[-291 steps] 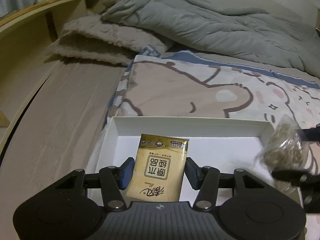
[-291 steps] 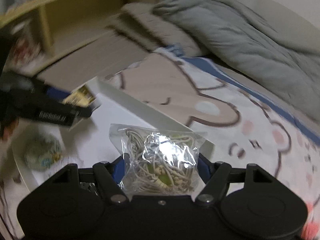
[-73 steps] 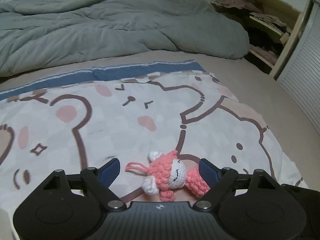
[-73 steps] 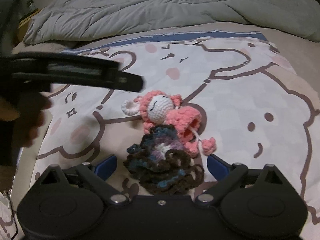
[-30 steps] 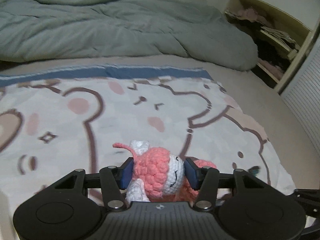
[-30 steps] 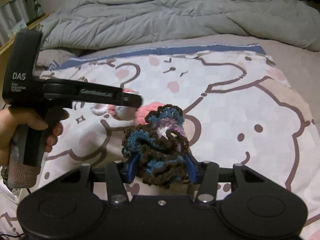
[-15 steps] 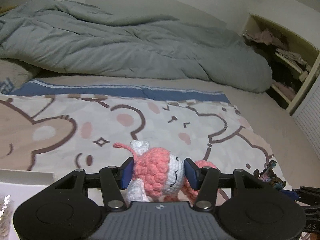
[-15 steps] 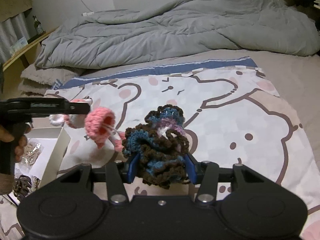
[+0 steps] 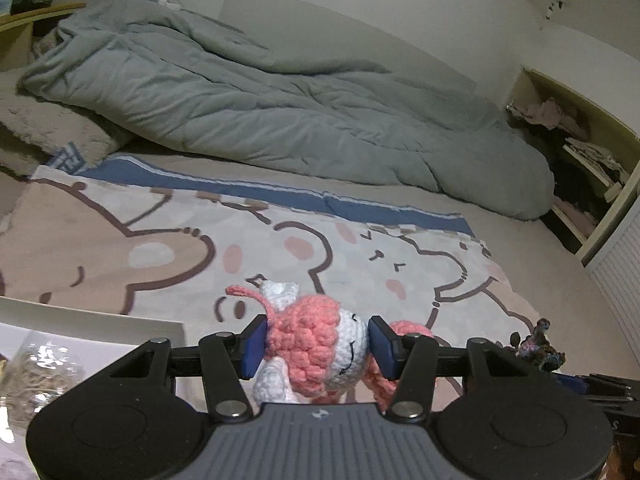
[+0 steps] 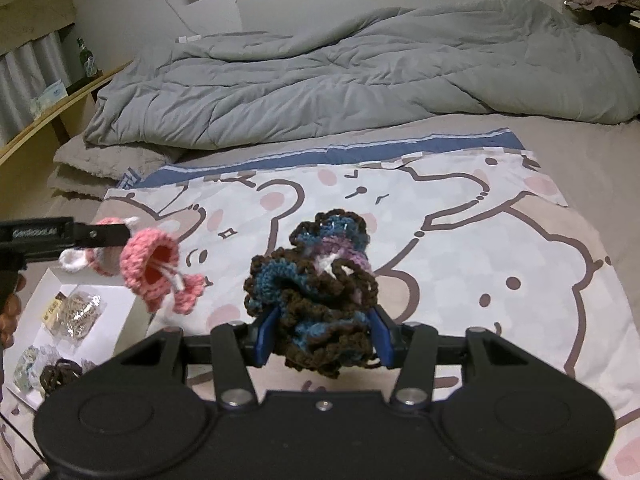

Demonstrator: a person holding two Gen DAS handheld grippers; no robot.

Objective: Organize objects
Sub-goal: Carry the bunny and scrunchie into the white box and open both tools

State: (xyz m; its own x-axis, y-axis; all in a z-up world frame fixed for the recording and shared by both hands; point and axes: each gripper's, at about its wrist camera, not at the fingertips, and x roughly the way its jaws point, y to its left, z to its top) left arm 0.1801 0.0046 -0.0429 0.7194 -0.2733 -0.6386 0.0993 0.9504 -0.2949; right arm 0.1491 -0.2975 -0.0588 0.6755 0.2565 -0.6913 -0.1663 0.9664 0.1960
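My left gripper (image 9: pixel 316 346) is shut on a pink and white crochet doll (image 9: pixel 320 350), held in the air above the cartoon bear blanket (image 9: pixel 168 240). In the right wrist view that doll (image 10: pixel 154 266) hangs at the left, over the near corner of a white box (image 10: pixel 132 320). My right gripper (image 10: pixel 322 338) is shut on a brown, blue and purple crochet piece (image 10: pixel 316 292), lifted above the blanket (image 10: pixel 480 264). The white box (image 9: pixel 92 326) shows at the lower left of the left wrist view.
A crumpled grey duvet (image 10: pixel 340 80) covers the far half of the bed. The box holds a clear bag of cord (image 10: pixel 78 312) and other small items. A wooden ledge (image 10: pixel 48 116) runs along the left, an open closet (image 9: pixel 580 168) stands right. A hand (image 10: pixel 8 312) grips the left tool.
The left gripper has carried the doll up and to the left, so the white box comes into its view. The right gripper has risen a little with the crochet piece.
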